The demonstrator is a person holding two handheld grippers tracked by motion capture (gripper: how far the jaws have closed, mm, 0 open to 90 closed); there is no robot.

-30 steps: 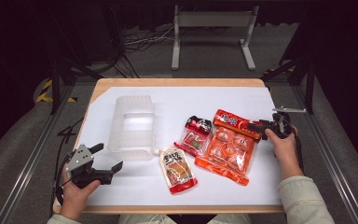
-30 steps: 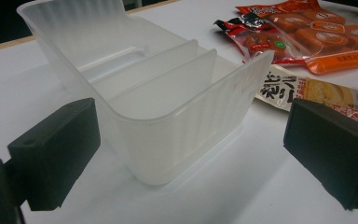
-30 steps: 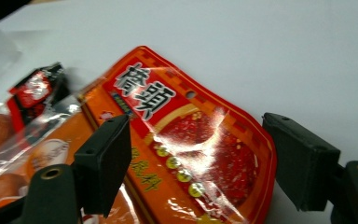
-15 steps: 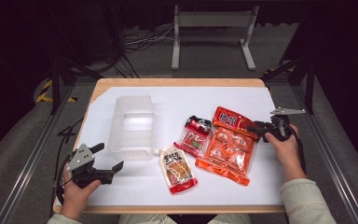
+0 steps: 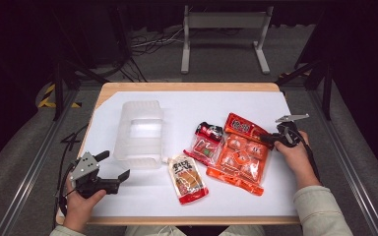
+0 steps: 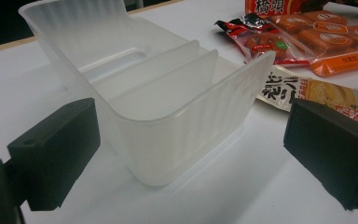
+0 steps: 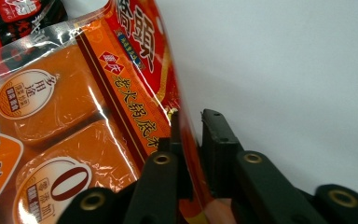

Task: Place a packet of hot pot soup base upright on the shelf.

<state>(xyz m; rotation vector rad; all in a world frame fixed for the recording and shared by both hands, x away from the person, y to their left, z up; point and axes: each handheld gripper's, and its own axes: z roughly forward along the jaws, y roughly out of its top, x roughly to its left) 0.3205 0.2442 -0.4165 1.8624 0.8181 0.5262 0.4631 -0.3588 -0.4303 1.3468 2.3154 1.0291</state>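
A big orange snack packet (image 5: 241,152) (image 7: 74,116) lies right of centre on the white table sheet. My right gripper (image 5: 267,140) (image 7: 192,119) is at its right edge. Its jaws have just been closing, and the packet's sealed edge is pinched between them. A small red packet (image 5: 207,142) (image 6: 261,39) and a yellow-and-red pouch (image 5: 187,177) (image 6: 317,93) lie to the left of the orange one. A clear divided plastic container (image 5: 123,132) (image 6: 168,116) stands left of centre. My left gripper (image 5: 114,164) (image 6: 191,154) rests open just in front of it, touching nothing.
The white sheet (image 5: 187,105) covers a wooden table (image 5: 187,87) with dark floor around it. A metal stand (image 5: 224,29) and cables lie beyond the far edge. Bare sheet lies behind the packets and in front of the container.
The right gripper's jaws went from wide open to shut on the orange packet's right edge, shifting slightly toward it. The left gripper and the other items stayed put.
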